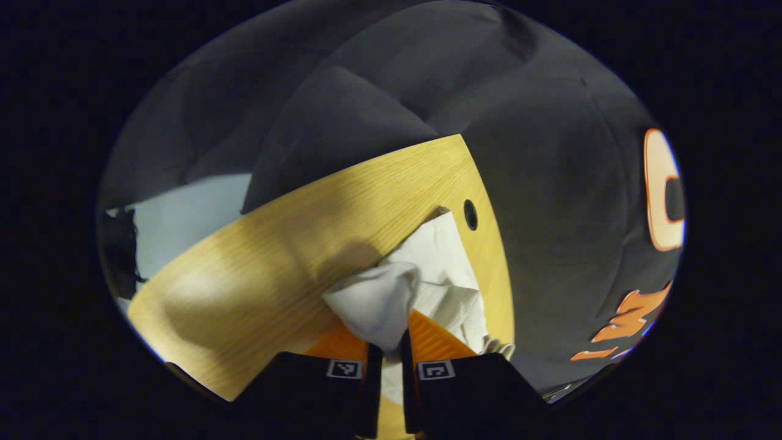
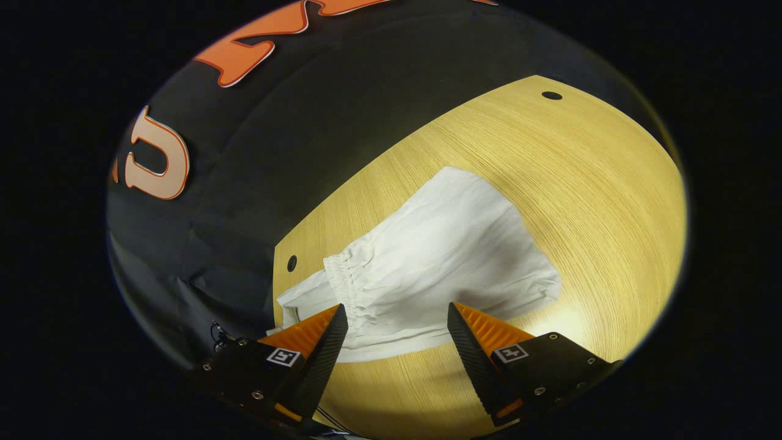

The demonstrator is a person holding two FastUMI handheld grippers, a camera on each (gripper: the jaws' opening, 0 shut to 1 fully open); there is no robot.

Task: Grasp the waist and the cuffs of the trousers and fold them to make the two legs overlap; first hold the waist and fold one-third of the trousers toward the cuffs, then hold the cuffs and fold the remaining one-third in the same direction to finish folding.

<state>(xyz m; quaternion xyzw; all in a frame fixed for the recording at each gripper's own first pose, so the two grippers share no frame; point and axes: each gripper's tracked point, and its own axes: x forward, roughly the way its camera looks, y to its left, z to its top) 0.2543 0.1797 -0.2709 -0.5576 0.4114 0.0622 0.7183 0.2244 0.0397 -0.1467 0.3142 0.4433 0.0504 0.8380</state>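
The tabletop (image 1: pixel 256 263) is of light wood with a fine grain. It has a small round dark hole (image 1: pixel 470 214) near one edge in the left gripper view. In the right gripper view the tabletop (image 2: pixel 580 201) shows two such holes, one (image 2: pixel 292 263) near the left edge and one (image 2: pixel 551 95) far up. Behind the tabletop hangs the black cloth wall (image 2: pixel 256 153), with soft folds (image 1: pixel 366 104). A pale surface (image 1: pixel 183 220) lies beyond the far edge at left.

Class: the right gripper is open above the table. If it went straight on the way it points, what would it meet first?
Most likely the white trousers, near the gathered waist, lying on the wooden table ahead of the right gripper. Depth is uncertain.
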